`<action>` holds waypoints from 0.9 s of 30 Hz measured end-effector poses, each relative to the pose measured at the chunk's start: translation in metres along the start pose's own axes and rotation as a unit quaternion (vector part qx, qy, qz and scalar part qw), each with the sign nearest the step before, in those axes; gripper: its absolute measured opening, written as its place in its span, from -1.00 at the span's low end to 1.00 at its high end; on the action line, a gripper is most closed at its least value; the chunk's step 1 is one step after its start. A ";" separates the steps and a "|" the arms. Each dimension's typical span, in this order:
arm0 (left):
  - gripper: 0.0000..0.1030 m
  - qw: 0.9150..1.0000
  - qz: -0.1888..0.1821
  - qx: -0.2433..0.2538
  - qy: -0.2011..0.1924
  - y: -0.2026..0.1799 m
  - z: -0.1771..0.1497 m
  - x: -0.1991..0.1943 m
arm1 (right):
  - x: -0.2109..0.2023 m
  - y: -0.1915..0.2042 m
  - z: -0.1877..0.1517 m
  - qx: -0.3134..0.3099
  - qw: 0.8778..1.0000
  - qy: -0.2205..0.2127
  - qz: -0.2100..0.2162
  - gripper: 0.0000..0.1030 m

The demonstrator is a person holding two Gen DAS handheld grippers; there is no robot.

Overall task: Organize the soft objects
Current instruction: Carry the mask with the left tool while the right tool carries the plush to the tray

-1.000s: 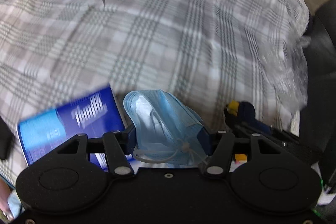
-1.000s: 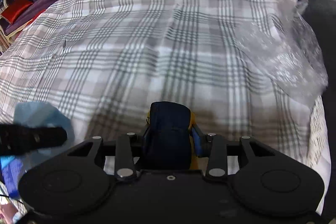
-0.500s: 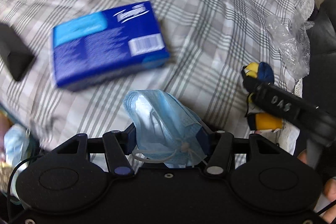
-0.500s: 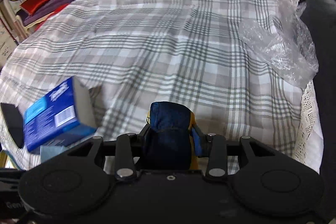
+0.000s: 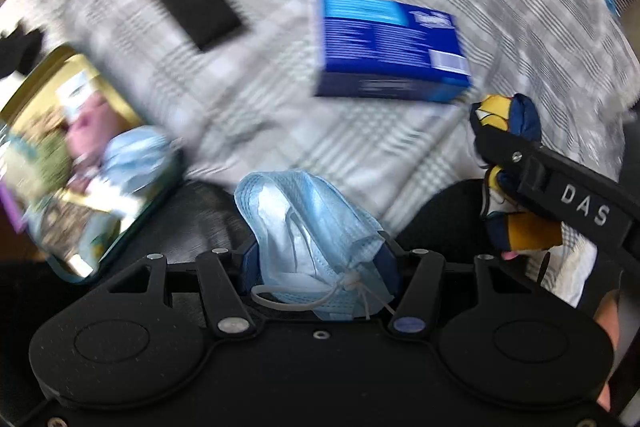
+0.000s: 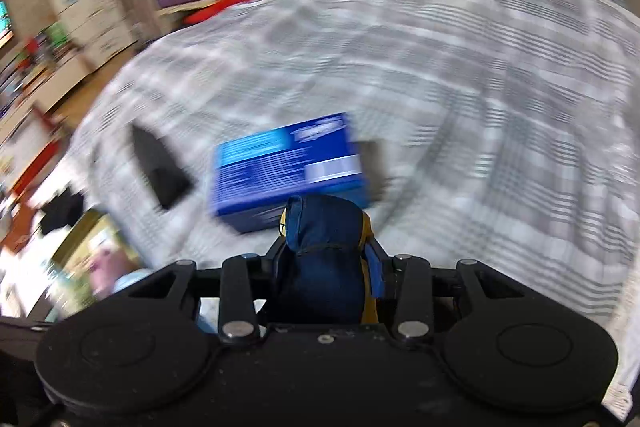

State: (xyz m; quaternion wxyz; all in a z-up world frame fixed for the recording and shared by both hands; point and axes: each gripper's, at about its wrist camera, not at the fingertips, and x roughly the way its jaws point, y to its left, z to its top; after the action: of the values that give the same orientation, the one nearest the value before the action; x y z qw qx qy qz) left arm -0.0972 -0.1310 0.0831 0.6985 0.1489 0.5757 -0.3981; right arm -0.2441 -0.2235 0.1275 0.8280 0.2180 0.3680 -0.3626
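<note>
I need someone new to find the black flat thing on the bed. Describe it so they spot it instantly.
Start at the grey-and-white plaid bedspread. A blue rectangular cardboard box lies on it; beside that, toward the gold-rimmed picture tin, lies the flat black rectangular slab. It alone is plain matte black, thin and unprinted.

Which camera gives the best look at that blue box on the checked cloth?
The left wrist view: the blue box lies whole on the checked cloth, with its top and front side showing, only slightly blurred. In the right wrist view it is more smeared, and the dark blue soft toy covers its near edge.
</note>
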 end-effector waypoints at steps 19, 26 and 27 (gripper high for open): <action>0.06 0.974 0.116 -0.177 -0.081 0.177 0.034 -0.035 | 0.037 0.184 -0.014 -0.171 0.977 0.059 0.112 -0.25; 0.06 0.961 0.135 -0.220 -0.098 0.222 0.072 -0.018 | 0.061 0.209 -0.004 -0.180 0.973 0.075 0.121 -0.25; 0.06 0.959 0.140 -0.225 -0.099 0.228 0.076 -0.015 | 0.064 0.212 -0.003 -0.180 0.973 0.077 0.121 -0.25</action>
State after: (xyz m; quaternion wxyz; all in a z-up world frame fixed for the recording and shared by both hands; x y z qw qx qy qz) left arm 0.1203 -0.0307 0.0619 0.8161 0.0273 0.5519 -0.1693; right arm -0.0543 -0.1136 0.0965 0.8604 0.1361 0.4610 -0.1695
